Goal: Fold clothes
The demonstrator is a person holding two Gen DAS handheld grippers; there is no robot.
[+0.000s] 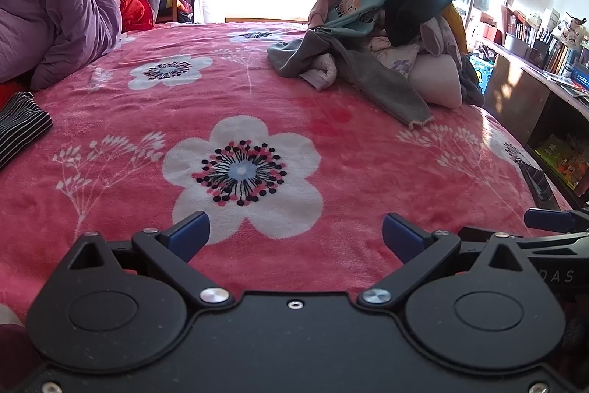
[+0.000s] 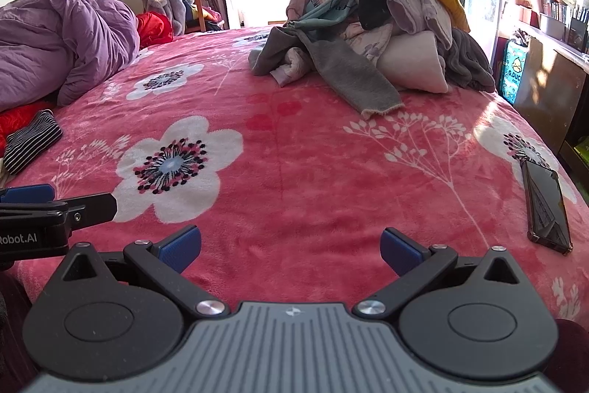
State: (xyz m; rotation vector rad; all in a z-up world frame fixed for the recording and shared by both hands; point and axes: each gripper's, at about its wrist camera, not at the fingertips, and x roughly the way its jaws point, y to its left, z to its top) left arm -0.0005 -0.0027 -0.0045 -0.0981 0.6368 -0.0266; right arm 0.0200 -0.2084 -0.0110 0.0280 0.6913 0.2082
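At the left edge of the bed (image 2: pixel 294 179), a purple quilt (image 2: pixel 62 39) is bunched up, out of the way. Just in front of it lies a small striped cloth (image 2: pixel 33 142), lying flat and neat, maybe folded, but it is too small to be sure.

The left gripper (image 1: pixel 294 234) hovers low over the near edge of the bed. Its blue fingers (image 1: pixel 189 234) are spread wide and hold nothing. The middle of the bed is bare pink blanket with big white flowers, which leaves room to lay a piece flat.

The right gripper (image 2: pixel 291 249) hovers beside it, its fingers (image 2: pixel 180 247) wide apart and holding nothing too.

The clothes pile (image 2: pixel 371 21) sits at the far right side of the bed, all jumbled, with a grey sleeve (image 2: pixel 353 76) hanging toward the middle. It is well apart from both grippers.

A phone (image 2: pixel 545 205) lies by the right edge, clear of the folding space.
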